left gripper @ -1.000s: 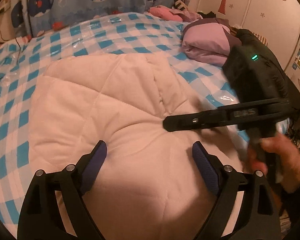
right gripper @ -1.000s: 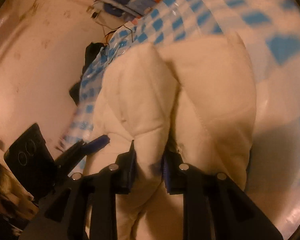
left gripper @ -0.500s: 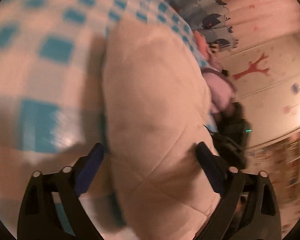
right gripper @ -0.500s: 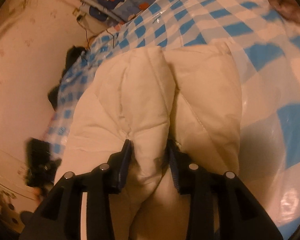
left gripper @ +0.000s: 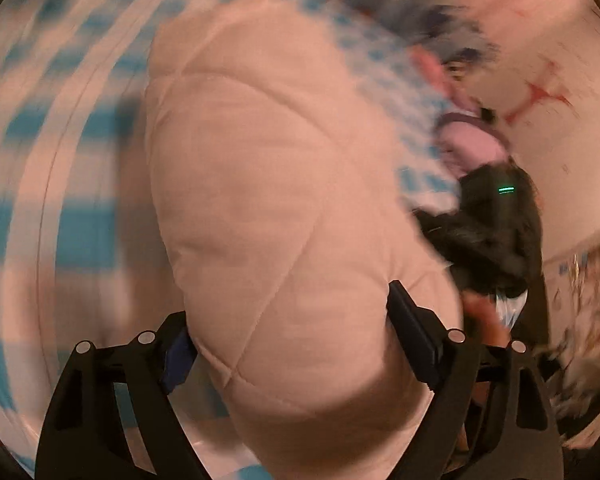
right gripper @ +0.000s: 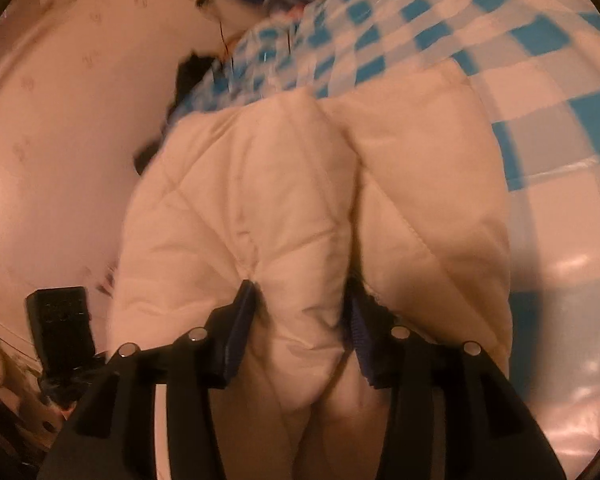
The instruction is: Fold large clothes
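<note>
Cream quilted padded garment (right gripper: 300, 200) lies folded on blue-and-white checked plastic-covered bed sheet (right gripper: 540, 100). Right gripper (right gripper: 304, 320): jaws just been opening, a puffy fold of the garment between them, pads touching it. Left gripper (left gripper: 292, 344): jaws wide, straddling the garment's bulk; cannot tell whether it grips.

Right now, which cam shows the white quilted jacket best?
Right wrist: the white quilted jacket is sharp, its fold and stitching clear between the right tongs. Left wrist shows the jacket motion-blurred, bulging between the left tongs.
</note>
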Available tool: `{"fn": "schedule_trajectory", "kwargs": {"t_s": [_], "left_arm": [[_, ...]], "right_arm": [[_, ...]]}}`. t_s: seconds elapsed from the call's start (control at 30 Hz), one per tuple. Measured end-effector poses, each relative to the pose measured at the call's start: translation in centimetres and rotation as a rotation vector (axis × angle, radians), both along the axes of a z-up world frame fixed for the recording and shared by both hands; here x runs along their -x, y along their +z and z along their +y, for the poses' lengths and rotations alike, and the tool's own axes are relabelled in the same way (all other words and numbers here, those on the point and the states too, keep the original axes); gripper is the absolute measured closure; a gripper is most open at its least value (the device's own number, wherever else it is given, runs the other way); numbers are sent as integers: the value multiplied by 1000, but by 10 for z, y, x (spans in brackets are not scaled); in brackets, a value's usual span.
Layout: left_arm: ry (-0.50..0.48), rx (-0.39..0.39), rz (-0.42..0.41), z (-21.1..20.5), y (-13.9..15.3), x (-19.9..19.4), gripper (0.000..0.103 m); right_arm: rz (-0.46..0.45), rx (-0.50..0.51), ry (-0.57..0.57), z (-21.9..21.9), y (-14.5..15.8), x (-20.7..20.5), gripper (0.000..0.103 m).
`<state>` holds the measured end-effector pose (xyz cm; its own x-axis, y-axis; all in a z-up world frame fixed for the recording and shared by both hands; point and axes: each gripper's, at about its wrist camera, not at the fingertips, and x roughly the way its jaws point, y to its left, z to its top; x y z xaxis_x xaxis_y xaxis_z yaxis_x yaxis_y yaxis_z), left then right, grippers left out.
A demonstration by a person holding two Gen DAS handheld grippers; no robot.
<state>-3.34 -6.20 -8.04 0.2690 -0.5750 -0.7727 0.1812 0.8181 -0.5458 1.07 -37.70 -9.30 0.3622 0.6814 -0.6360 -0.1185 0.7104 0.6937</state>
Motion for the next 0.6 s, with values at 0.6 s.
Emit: {"fn": "schedule_trajectory", "kwargs": {"t_s": [0.6], "left_arm": [[66, -649, -374, -42, 51, 24, 22]], "right_arm": [[-23, 144, -68, 31, 10, -14, 42]]}}
